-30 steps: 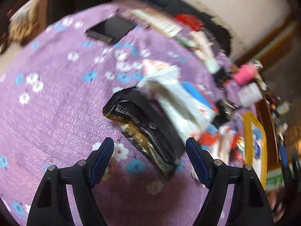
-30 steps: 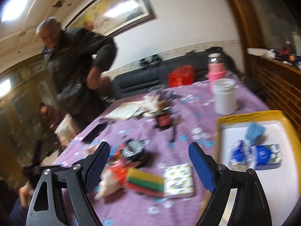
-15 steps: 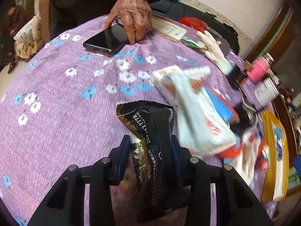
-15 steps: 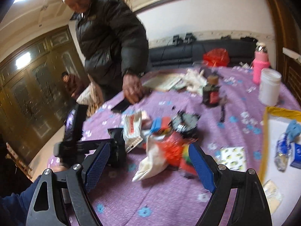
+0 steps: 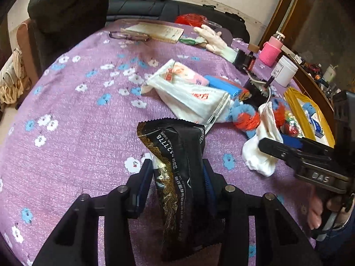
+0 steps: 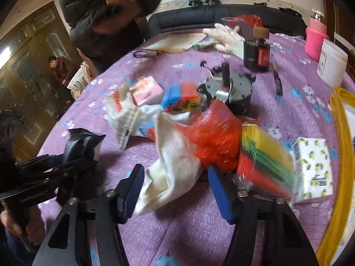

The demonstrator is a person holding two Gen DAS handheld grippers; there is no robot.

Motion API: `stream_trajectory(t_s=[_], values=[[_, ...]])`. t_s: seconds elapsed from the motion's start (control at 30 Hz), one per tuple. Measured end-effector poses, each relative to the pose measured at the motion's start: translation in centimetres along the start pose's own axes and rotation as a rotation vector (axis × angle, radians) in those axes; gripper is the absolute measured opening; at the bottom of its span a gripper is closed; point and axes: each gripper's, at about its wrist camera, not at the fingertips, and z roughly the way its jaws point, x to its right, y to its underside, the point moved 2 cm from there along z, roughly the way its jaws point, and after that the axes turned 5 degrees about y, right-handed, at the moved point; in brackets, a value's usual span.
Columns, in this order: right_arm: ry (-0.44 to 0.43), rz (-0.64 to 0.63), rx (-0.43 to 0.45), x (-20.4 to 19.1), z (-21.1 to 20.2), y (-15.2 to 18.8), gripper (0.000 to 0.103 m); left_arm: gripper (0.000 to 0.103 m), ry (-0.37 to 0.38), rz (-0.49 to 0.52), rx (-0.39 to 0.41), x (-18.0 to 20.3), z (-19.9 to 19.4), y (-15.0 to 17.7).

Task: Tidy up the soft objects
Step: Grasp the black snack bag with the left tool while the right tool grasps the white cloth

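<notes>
My left gripper (image 5: 177, 175) is shut on a black and gold soft packet (image 5: 177, 161) and holds it over the purple flowered tablecloth (image 5: 77, 122). It also shows at the left of the right wrist view (image 6: 82, 146). My right gripper (image 6: 175, 177) is open, its blue pads on either side of a white cloth (image 6: 175, 166) that lies on the table; the cloth also shows in the left wrist view (image 5: 264, 141). Behind the cloth lie a red plastic bag (image 6: 215, 137), a white tissue pack (image 5: 193, 93) and coloured sponges (image 6: 182, 97).
A yellow tray (image 6: 341, 119) stands at the right. Folded coloured cloths (image 6: 264, 159) and a patterned tissue pack (image 6: 312, 168) lie beside it. A black motor (image 6: 230, 88), a dark bottle (image 6: 257, 51), a white jar (image 6: 331, 62) and a pink cup (image 6: 315, 40) stand farther back. A man (image 6: 106, 11) stands behind the table.
My left gripper closed on the black packet and lifted it. My right gripper moved down and forward to the white cloth and narrowed. The man took his hand and the phone off the table.
</notes>
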Motion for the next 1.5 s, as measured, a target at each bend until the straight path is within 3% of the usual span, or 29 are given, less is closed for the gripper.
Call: stream_trajectory(t_s=[0.03, 0.07, 0.1, 0.13, 0.3, 0.4, 0.53, 1.17, 1.5], values=[[-0.006, -0.002, 0.002, 0.1, 0.4, 0.2, 0.039, 0.044, -0.006, -0.001, -0.006, 0.0, 0.5, 0.0], [0.004, -0.005, -0.001, 0.1, 0.7, 0.3, 0.016, 0.042, -0.006, -0.004, -0.008, -0.1, 0.8, 0.1], [0.003, -0.014, 0.012, 0.2, 0.6, 0.5, 0.013, 0.026, 0.01, -0.005, -0.005, -0.2, 0.8, 0.2], [-0.009, -0.024, 0.021, 0.1, 0.4, 0.6, 0.011, 0.023, 0.017, -0.002, 0.005, 0.1, 0.8, 0.1], [-0.173, -0.062, 0.146, -0.9, -2.8, 0.8, 0.01, 0.021, 0.014, 0.055, 0.074, 1.9, -0.9, -0.4], [-0.164, -0.106, 0.261, -1.2, -5.2, 0.8, 0.01, 0.021, 0.017, 0.074, 0.108, 3.0, -1.8, -0.7], [-0.152, -0.076, 0.331, 0.0, -6.7, 0.6, 0.01, 0.021, 0.026, 0.086, 0.13, 4.1, -2.5, -1.1], [-0.128, 0.067, 0.42, 4.1, -10.4, -0.1, 0.01, 0.021, 0.075, 0.155, 0.114, 9.6, -1.5, -1.2], [-0.099, 0.122, 0.45, 6.0, -11.6, 0.0, 0.01, 0.021, 0.144, 0.21, 0.108, 13.7, -0.8, -1.2]])
